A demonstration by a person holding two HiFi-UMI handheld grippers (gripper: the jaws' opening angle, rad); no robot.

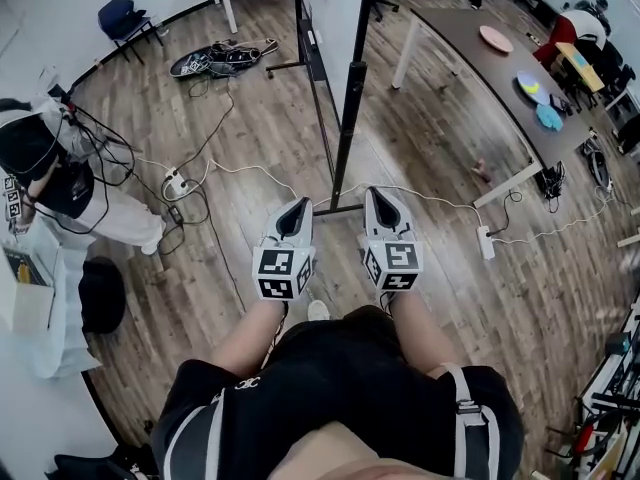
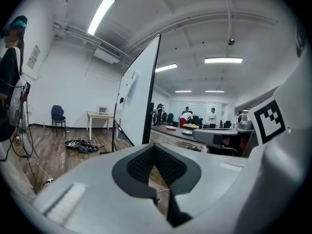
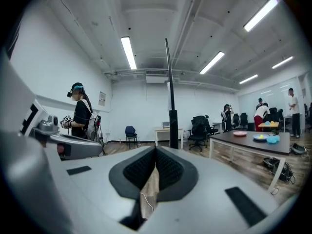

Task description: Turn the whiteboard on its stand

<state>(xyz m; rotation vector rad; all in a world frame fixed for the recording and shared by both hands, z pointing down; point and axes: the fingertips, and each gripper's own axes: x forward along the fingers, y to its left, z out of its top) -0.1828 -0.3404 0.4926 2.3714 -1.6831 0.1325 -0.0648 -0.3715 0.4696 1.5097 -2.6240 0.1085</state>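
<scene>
Left gripper [image 1: 297, 208] and right gripper [image 1: 381, 198] hover near the body, fingers pressed together, holding nothing. The whiteboard [image 1: 335, 3] stands edge-on just beyond them. There's open wooden floor [image 1: 260, 138] on its left, a long surface [image 1: 470, 48] close on the right.

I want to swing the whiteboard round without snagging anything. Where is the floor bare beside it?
Bare floor lies between the whiteboard and the long table, and on its left short of the cable pile. Crowded: a white cable crosses by the stand foot, power strip at left.
</scene>
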